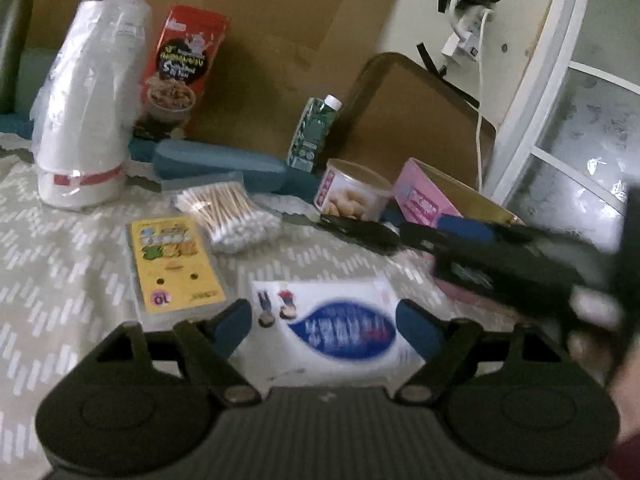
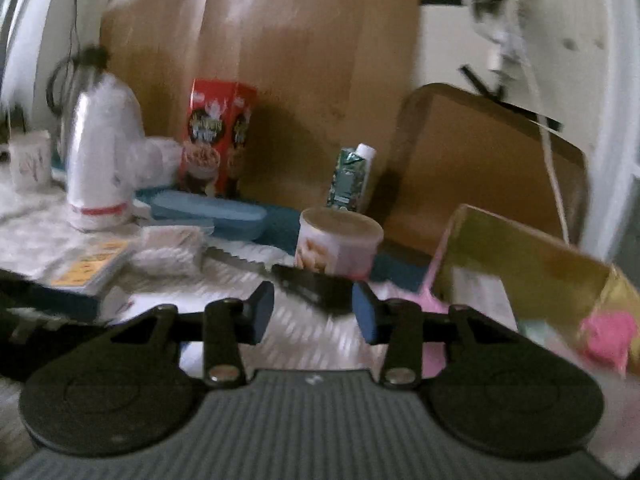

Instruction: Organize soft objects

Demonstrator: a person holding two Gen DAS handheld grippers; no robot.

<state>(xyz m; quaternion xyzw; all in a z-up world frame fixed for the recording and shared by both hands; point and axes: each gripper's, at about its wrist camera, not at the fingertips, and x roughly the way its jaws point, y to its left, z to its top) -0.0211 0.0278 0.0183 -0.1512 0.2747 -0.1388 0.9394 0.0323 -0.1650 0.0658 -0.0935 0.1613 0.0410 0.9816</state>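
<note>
My left gripper is open, just above a flat white packet with a blue oval label lying on the patterned cloth. A yellow card pack and a bundle of cotton swabs lie to its left. My right gripper is open and empty, low over the cloth near a black-handled knife; it also shows in the left wrist view at the right. An open pink box with gold inside stands to the right.
A wrapped stack of white cups, a red cereal box, a blue case, a green carton and a round tin stand along the back. Cardboard and a brown tray lean behind.
</note>
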